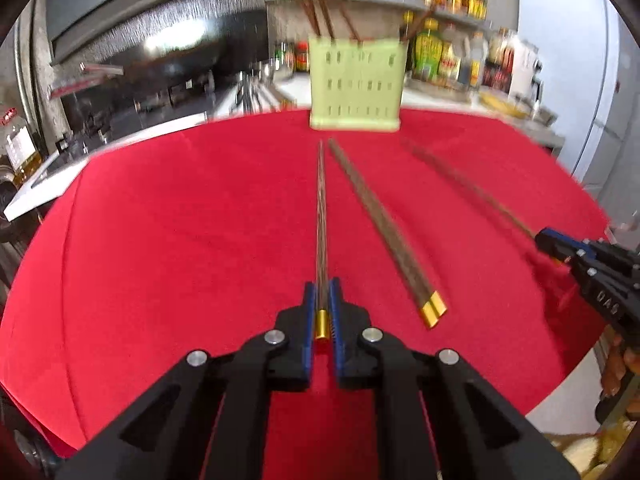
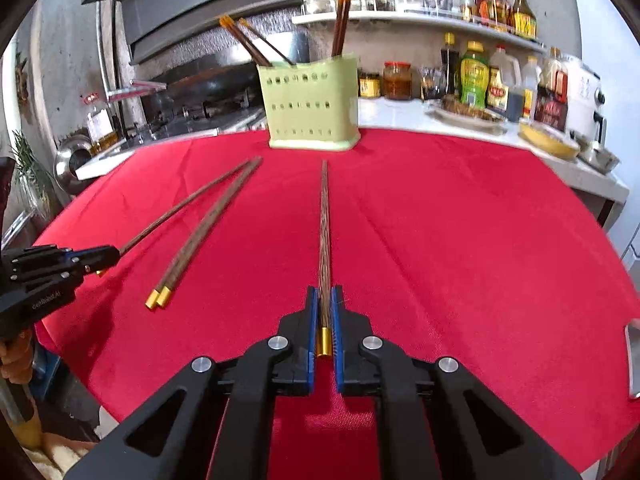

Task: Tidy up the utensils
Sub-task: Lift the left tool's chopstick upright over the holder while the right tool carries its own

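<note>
Left wrist view: the left gripper [image 1: 321,294] is clamped on a chopstick [image 1: 321,216] pointing at the far green holder [image 1: 356,84]; a loose pair [image 1: 384,232] lies just right on the red cloth [image 1: 180,220]. Right wrist view: the right gripper [image 2: 325,300] pinches another chopstick [image 2: 325,232], the pair [image 2: 200,236] left of it, the holder [image 2: 312,104] far.

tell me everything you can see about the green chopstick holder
The green chopstick holder looks like pale plastic, boxy with rounded corners and rows of small slots. It stands upright at the far edge of the red tablecloth, in front of the kitchen counter. Several brown chopsticks stick out of its top, leaning apart. Neither gripper touches it.
</note>
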